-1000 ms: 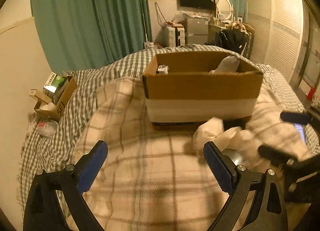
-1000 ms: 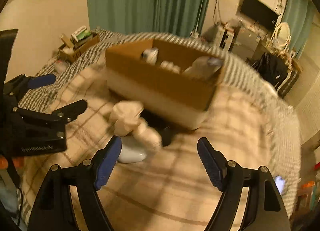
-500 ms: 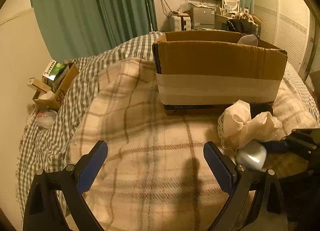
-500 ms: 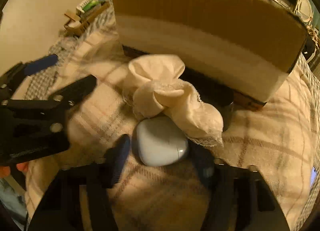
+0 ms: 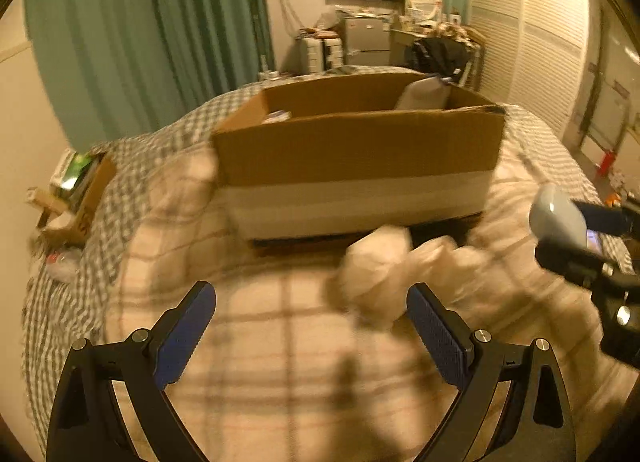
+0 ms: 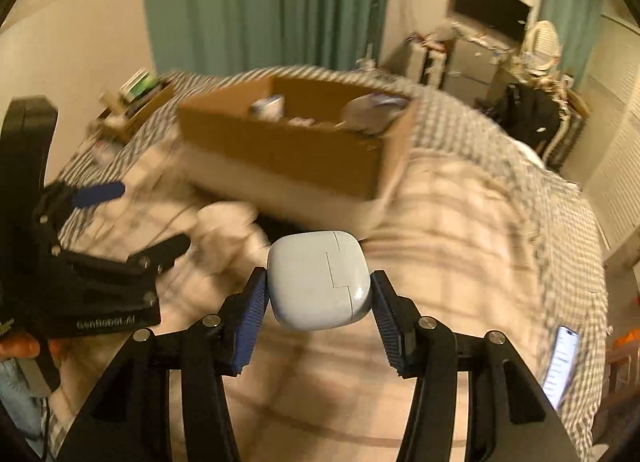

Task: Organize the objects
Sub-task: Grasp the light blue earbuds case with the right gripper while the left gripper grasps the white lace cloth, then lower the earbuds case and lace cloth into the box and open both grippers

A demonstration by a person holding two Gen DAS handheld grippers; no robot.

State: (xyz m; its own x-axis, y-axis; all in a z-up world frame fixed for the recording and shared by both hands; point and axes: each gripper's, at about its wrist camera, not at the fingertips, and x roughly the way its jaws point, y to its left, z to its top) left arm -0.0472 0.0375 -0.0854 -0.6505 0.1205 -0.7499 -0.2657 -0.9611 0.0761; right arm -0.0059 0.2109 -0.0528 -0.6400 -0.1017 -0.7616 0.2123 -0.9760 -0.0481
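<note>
Gripping pale case [image 6: 318,280], right gripper [image 6: 318,302] (lifted)

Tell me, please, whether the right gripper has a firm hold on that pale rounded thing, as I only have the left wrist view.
Observer: Yes. The right gripper is shut on a pale blue earbud case, with one blue pad pressed on each of its sides.
Operator: Is the cream cloth caught in the grip too?
Observer: No. The cream cloth lies on the plaid blanket, to the left of the case, and none of it is between the pads.
Operator: Which way is the case facing?
Observer: Its lid seam faces the right wrist camera, and the seam has a step near the middle.
</note>
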